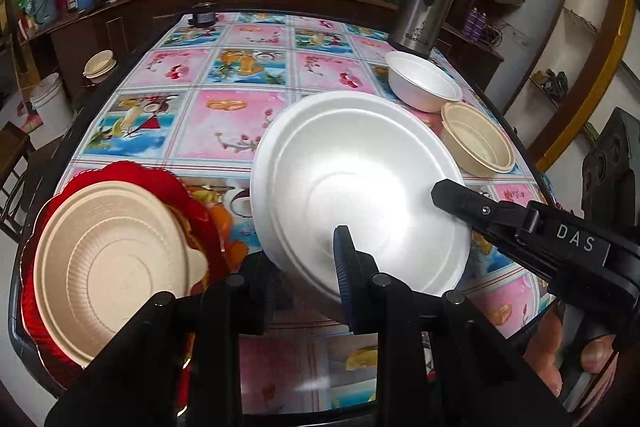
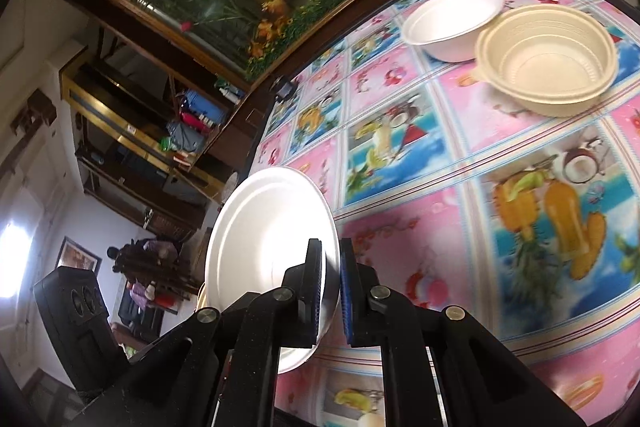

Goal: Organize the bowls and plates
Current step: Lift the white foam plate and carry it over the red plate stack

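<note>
Foam makes our round white foam plate (image 1: pixel 360 195) light, stiff yet easily dented, so we pinch only its rim. Both the left tongs (image 1: pixel 308 267) and right tongs (image 2: pixel 330 287) clench it, tilted above the fruit-patterned counter (image 1: pixel 224 123), beside the tan plate (image 1: pixel 116 275).

The left gripper (image 1: pixel 308 267) points steeply down, its two fingers closed from either side onto the near rim of a white foam plate (image 1: pixel 360 187). The right gripper (image 1: pixel 444 193) comes in from four o'clock in the left wrist view, its fingers pinched on that plate's right rim, and fingers of the person's hand (image 1: pixel 560 359) are wrapped under its handle.
</note>
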`<control>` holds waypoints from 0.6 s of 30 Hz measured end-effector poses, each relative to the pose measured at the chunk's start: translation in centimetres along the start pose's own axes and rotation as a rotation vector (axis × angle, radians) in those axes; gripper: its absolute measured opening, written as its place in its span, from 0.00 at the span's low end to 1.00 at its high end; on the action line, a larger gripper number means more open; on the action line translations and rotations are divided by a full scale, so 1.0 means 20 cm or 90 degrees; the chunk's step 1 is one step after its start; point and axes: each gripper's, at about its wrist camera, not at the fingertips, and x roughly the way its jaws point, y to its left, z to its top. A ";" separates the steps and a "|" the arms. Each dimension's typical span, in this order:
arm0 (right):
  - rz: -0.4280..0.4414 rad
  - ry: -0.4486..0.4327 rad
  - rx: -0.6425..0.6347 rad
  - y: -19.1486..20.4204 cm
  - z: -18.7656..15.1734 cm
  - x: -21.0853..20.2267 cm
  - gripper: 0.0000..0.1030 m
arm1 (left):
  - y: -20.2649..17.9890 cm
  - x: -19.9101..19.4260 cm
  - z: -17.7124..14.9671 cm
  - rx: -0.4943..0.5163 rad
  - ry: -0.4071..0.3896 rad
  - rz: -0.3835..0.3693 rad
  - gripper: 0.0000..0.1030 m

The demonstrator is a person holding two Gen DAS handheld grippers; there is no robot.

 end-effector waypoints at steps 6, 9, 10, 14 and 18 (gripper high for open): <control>0.008 0.016 -0.019 0.10 -0.03 0.03 0.09 | 0.10 -0.03 -0.02 -0.031 -0.008 0.000 0.22; 0.008 0.016 -0.031 0.14 -0.04 0.05 0.09 | 0.14 -0.05 -0.04 -0.043 -0.013 0.002 0.22; 0.010 0.018 -0.034 0.16 -0.04 0.05 0.10 | 0.16 -0.06 -0.04 -0.046 -0.015 0.004 0.22; 0.018 0.027 -0.042 0.20 -0.06 0.09 0.11 | 0.21 -0.09 -0.05 -0.055 -0.026 0.015 0.22; 0.023 0.039 -0.055 0.24 -0.09 0.11 0.11 | 0.25 -0.10 -0.06 -0.067 -0.032 0.025 0.22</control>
